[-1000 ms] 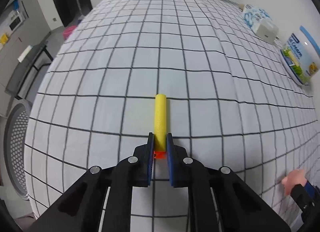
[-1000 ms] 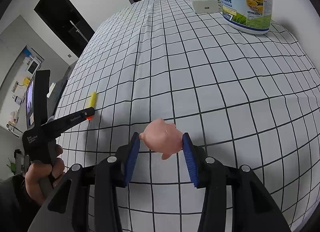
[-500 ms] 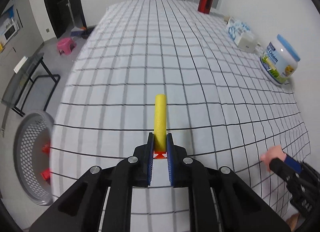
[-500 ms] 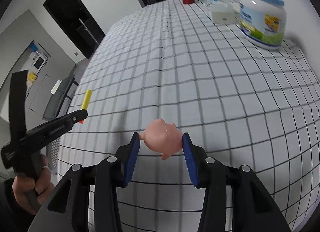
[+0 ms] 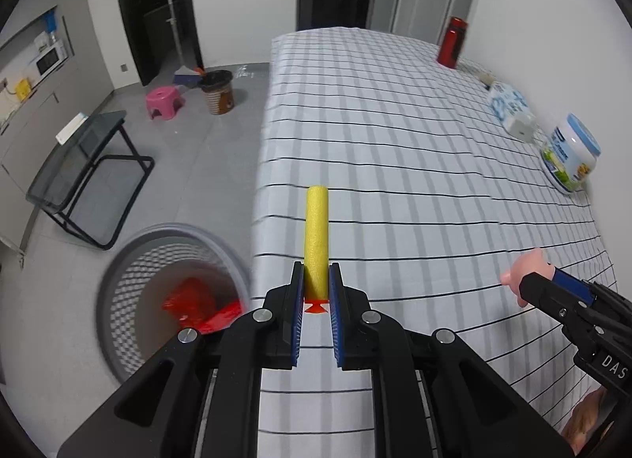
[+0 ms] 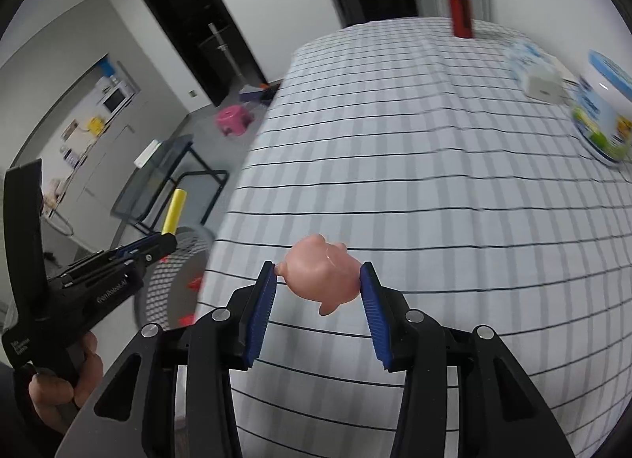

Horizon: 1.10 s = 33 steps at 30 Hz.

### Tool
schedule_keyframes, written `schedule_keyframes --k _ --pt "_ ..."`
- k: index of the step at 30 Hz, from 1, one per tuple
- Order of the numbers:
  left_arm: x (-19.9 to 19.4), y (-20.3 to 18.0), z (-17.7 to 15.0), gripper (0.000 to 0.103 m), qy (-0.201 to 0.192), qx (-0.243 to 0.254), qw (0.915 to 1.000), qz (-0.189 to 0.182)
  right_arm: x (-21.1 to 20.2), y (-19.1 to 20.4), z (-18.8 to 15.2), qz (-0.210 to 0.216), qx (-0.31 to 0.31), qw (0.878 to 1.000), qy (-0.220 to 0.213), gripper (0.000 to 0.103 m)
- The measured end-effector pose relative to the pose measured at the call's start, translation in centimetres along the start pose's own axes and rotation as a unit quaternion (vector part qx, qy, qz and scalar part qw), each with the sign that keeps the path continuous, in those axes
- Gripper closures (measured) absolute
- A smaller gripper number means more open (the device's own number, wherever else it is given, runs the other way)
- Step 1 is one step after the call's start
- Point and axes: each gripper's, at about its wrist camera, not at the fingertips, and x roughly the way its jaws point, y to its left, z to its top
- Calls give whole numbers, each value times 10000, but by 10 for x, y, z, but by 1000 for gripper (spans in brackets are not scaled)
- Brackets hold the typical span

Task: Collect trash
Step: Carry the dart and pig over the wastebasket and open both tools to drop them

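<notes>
My left gripper (image 5: 316, 280) is shut on a yellow foam dart (image 5: 316, 236) with an orange tip, held in the air over the left edge of the checked table (image 5: 414, 165). A grey mesh trash basket (image 5: 130, 260) with red scraps inside stands on the floor just left of it. My right gripper (image 6: 318, 280) is shut on a pink toy pig (image 6: 320, 272), held above the table's near part. In the right wrist view the left gripper (image 6: 158, 242) and dart (image 6: 173, 211) hang above the basket (image 6: 177, 268).
A cream jar (image 5: 568, 159), a tissue pack (image 5: 509, 110) and a red bottle (image 5: 452, 41) stand along the table's right side. On the floor are a glass side table (image 5: 79, 165), a pink stool (image 5: 164, 102) and a small bin (image 5: 217, 92).
Both grippers have lifted and swung left with their objects; the basket now shows close below the left gripper, and the table has dropped away.
</notes>
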Motion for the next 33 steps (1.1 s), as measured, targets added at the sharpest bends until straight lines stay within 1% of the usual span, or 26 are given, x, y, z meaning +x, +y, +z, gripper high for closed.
schedule_keyframes --k 5,11,15,18,25,31,32,33 --pt "-3 53 -6 90 75 -90 9999 91 25 62 2 200 -231 9995 109 61" --pt "-3 118 -18 90 159 -256 9993 221 65 132 1 443 -501 9971 361 61" --pt "1 154 -26 90 255 -357 9986 304 89 164 -2 563 -585 9952 538 61" --pt "5 172 -32 90 335 -396 9981 324 105 188 -6 624 -650 9938 657 61" --pt "13 210 -49 90 557 -496 9966 356 136 226 -15 679 -836 9897 946 61" --pt "16 223 -55 90 663 -547 9957 333 150 237 -20 627 -935 9875 1099 61" --pt "16 223 -56 89 679 -541 9957 331 151 239 -20 615 -947 9873 1115 61" --pt "16 224 -56 84 691 -547 9956 328 151 238 -21 606 -952 9874 1109 60"
